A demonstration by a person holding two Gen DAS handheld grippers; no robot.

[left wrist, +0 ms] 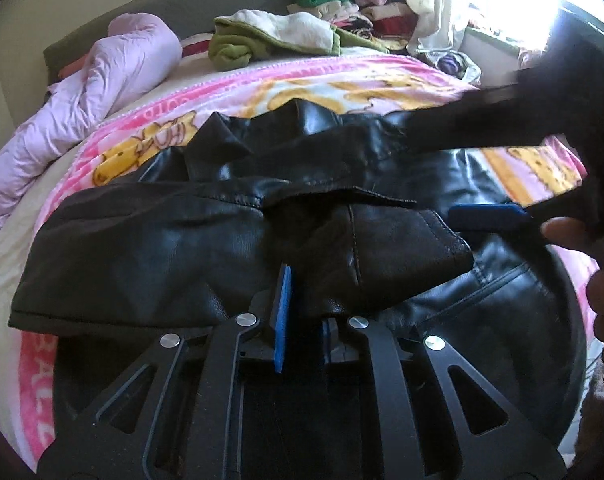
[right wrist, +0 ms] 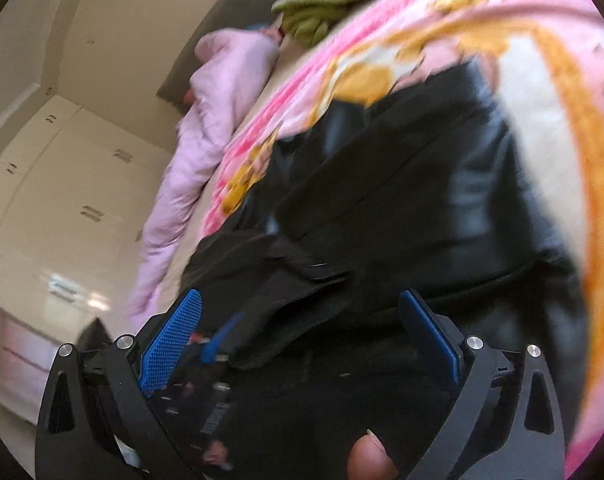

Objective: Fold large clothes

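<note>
Left tool [left wrist: 302,312] sits low over the near edge of the black leather jacket [left wrist: 230,232], its blue pads [left wrist: 282,312] drawn narrow with a fold of leather between them — whether they pinch it firmly, I cannot tell, since the right pad is mostly hidden under the flap. Right tool [right wrist: 302,328] stands wide, nothing clamped between its pads, hovering above the jacket's right side; in the left wrist view it reaches in from the right, blurred.

The jacket lies spread across the pink cartoon blanket [left wrist: 262,88] on the bed, a sleeve or panel already laid over its middle, the collar end rumpled toward the far side. A lilac duvet [left wrist: 114,64] and a green-and-white heap of clothes [left wrist: 270,36] lie well apart, beyond it.

The step in hand looks like laying a folded panel flat. Leather is stiff and springs back — so the fold should probably be set down squarely, with the free tool pressing the crease before letting go.
</note>
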